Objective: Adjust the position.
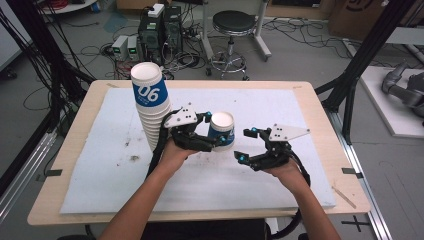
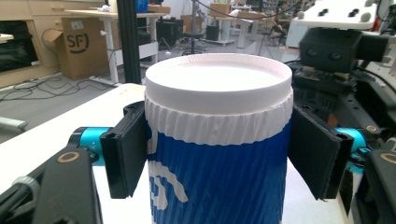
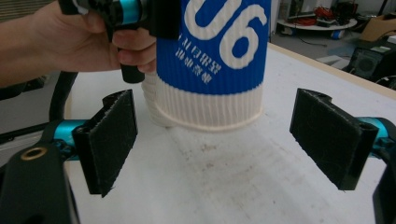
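Left forearm: comes in from the near edge of the table (image 1: 75, 195) and slants up toward the single cup, the hand (image 1: 172, 152) wrapped round the claw's handle.
Right forearm: enters from the near right and slants inward toward the single cup, the hand (image 1: 285, 170) under its claw's body.
Left claw (image 1: 220, 136): clamped on the single cup, one black pad on each side of the ribbed sleeve just under the rim (the left gripper view has both pads pressed flat to the wall).
Right claw (image 1: 242, 145): spread wide and holding nothing, its tips aimed at the single cup from the right, near it but apart; in the right gripper view its two pads stand well to either side with bare foam between them.
Single cup (image 1: 222, 130): blue and white ribbed paper cup, upright, white lid on top, its base resting on the white foam mat (image 1: 100, 165) (seen in the right gripper view), between the two claws.
Cup stack (image 1: 150, 100): tall leaning tower of the same cups, just left of the single cup and behind the left claw, top cup marked "06".
Grey plates: one three-cornered plate on top of each claw, either side of the single cup.
Beyond the table: a black stool (image 1: 232, 30) and computer boxes (image 1: 157, 30) on the floor, far past the single cup.
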A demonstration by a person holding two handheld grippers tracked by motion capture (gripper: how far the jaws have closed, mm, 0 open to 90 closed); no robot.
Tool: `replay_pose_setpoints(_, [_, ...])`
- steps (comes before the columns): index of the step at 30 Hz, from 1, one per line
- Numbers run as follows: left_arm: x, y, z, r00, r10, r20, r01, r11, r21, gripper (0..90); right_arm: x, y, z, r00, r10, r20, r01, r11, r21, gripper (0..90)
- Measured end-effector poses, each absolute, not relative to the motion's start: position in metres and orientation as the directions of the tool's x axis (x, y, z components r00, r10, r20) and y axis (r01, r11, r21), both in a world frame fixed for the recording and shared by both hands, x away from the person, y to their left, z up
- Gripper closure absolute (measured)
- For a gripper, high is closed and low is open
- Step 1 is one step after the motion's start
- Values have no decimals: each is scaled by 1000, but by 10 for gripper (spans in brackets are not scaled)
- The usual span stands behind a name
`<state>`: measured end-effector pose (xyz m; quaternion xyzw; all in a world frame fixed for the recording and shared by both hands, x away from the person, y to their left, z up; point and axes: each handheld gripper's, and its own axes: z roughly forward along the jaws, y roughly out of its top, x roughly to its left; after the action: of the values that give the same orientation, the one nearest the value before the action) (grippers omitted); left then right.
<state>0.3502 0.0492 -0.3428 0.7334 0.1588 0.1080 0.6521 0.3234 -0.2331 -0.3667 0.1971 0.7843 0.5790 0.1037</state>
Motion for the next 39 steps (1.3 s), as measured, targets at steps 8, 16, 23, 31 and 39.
replay_pose_setpoints(8, [351, 48, -343, 939, 335, -77, 105, -67, 992, 269, 338, -205, -368, -900, 427, 92, 212, 242, 947, 153])
replay_pose_setpoints(16, [349, 49, -340, 950, 296, -97, 134, -107, 985, 238, 336, -209, -361, -933, 359, 2, 142, 364, 921, 303])
replay_pose_setpoints(23, [349, 43, -329, 971, 221, -88, 135, -210, 968, 192, 332, -214, -348, -958, 277, -67, 76, 472, 878, 310])
replay_pose_setpoints(31, [350, 36, -334, 985, 151, -87, 127, -279, 952, 294, 329, -216, -350, -964, 237, -123, 38, 576, 816, 308])
replay_pose_setpoints(39, [353, 41, -337, 979, 149, -142, 161, -123, 979, 297, 329, -220, -362, -937, 347, 36, 156, 326, 933, 156])
